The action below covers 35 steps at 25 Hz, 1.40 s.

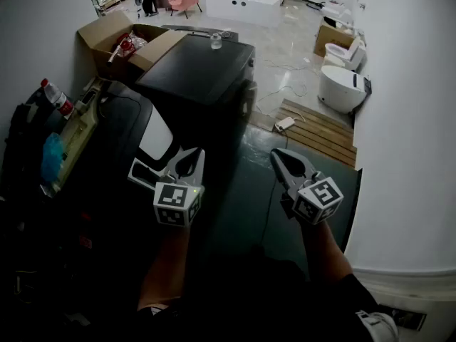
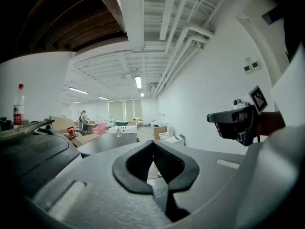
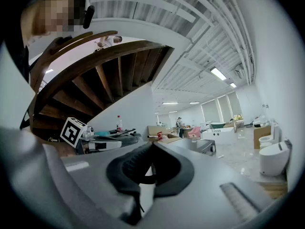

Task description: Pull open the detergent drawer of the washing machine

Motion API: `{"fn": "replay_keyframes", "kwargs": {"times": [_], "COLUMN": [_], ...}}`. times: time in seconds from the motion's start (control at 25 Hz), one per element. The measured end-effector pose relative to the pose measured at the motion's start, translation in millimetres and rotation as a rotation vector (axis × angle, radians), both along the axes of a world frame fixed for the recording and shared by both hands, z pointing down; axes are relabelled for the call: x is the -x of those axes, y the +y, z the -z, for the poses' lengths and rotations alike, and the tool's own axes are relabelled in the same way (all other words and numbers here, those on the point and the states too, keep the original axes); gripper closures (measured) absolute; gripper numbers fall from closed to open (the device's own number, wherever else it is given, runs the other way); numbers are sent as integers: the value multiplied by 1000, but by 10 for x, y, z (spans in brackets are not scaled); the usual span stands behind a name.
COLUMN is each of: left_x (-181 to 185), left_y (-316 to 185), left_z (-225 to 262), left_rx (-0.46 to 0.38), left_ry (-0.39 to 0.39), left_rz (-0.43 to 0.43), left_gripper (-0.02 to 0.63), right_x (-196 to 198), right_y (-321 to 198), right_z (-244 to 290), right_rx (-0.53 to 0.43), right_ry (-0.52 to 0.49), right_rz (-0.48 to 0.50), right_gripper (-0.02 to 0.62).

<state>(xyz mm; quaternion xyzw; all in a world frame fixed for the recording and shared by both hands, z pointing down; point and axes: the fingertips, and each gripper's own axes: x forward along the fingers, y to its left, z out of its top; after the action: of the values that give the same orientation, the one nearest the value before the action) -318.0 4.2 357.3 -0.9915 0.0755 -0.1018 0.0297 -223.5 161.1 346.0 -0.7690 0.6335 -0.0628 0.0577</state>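
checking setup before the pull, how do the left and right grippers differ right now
The left gripper sits beside the white panel of the near dark machine; the right gripper hangs over the dark floor, clear of it. The left gripper points nearly straight ahead; the right gripper angles inward. Both are shut and empty.

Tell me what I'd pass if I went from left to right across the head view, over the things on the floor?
Red-capped bottle → open cardboard box → big black boxy machine → white toilet.
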Motion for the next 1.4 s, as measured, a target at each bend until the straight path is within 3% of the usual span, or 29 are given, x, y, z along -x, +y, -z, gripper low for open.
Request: {"fn": "replay_keyframes", "kwargs": {"times": [0.12, 0.24, 0.56, 0.8, 1.08, 1.4], "left_x": [-50, -75, -166, -252, -365, -664], "left_y": [96, 232, 473, 734, 981, 871], "left_z": [68, 167, 78, -89, -166, -226], "left_rx": [67, 70, 0, -4, 11, 31], "left_ry": [57, 88, 17, -10, -29, -24], "left_rz": [-55, -82, -44, -24, -18, -26], "left_gripper": [597, 597, 596, 595, 595, 595], "right_x": [-18, -82, -336, -354, -514, -679], "right_y": [18, 129, 506, 826, 1154, 1016], "right_z": [67, 36, 44, -96, -318, -387], "right_rx": [-11, -12, -76, -43, -17, 4], "right_ry": [3, 1, -76, -63, -117, -147], "right_rz": [-1, -13, -120, -68, -51, -31], "right_gripper": [595, 595, 595, 594, 594, 594]}}
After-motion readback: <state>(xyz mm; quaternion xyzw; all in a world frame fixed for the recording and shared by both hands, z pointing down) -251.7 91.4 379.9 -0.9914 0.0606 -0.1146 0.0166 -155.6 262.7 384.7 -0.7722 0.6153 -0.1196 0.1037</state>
